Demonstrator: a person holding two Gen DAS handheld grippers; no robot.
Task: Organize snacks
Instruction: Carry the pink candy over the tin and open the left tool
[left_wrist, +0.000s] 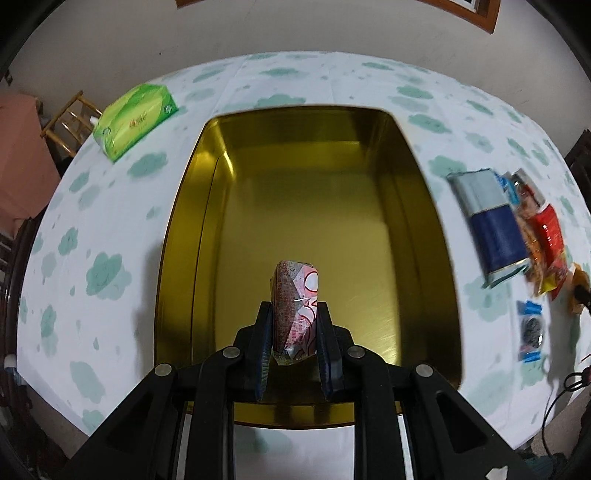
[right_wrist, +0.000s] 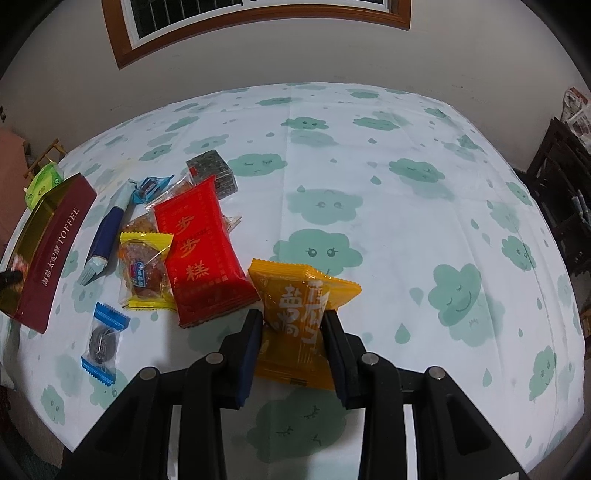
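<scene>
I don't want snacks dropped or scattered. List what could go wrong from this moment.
1. The left gripper pinches the pink packet near its lower end above the gold tin; it could slip or land badly.
2. The right gripper straddles the orange packet, which touches the red packet; lifting may drag the red one.
3. Whether the right fingers grip firmly is unclear; the slick wrapper may slide out.

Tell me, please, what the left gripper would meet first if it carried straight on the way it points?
Probably the gold floor of the open tin. The left gripper, shut on a pink snack packet, points down into it, and nothing else lies ahead inside. Depth is hard to judge.
</scene>
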